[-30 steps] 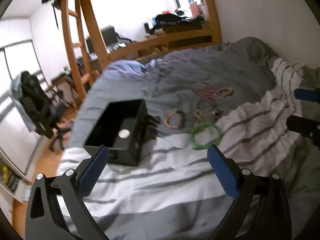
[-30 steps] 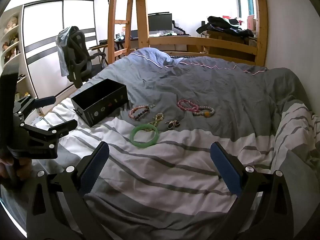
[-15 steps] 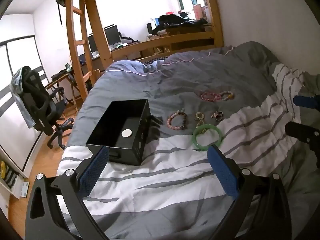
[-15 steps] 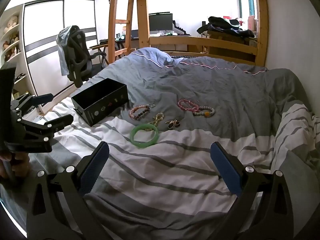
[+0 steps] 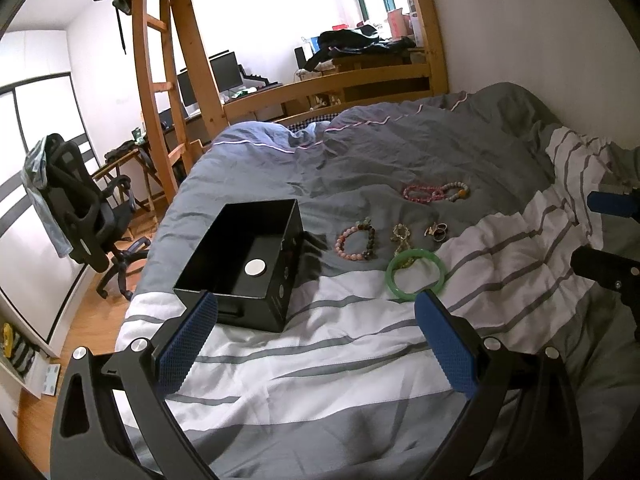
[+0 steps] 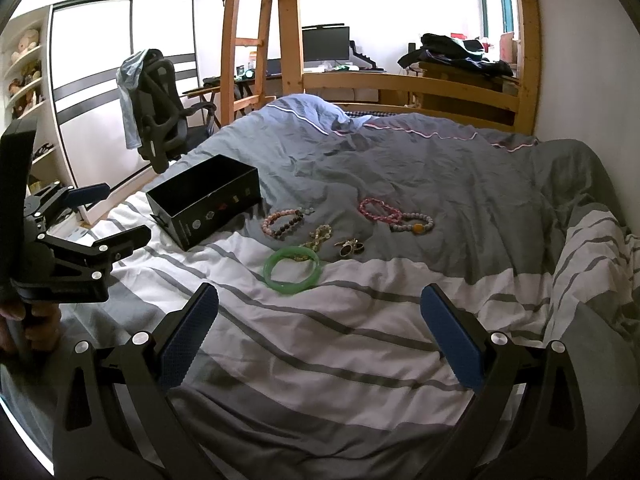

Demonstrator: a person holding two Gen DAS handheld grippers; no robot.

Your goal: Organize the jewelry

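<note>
Left wrist view: no jewelry is seen in the box [image 5: 248,264]; bracelets [image 5: 357,239] and bangle [image 5: 416,276] are left on the bedspread [image 5: 320,360]. Both grippers [image 5: 316,340] [image 6: 318,334] are held spread, empty.

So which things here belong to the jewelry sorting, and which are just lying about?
Job:
open black rectangular box
green jade-like bangle
pink-and-dark beaded bracelet
pink beaded bracelet
grey beaded bracelet with an orange bead
gold chain
small rings

Lying about:
black office chair
dark computer monitor

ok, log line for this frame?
phase: pre-grasp | left gripper: open | right gripper: open | jewelry: on bed | black box: no jewelry inside
</note>
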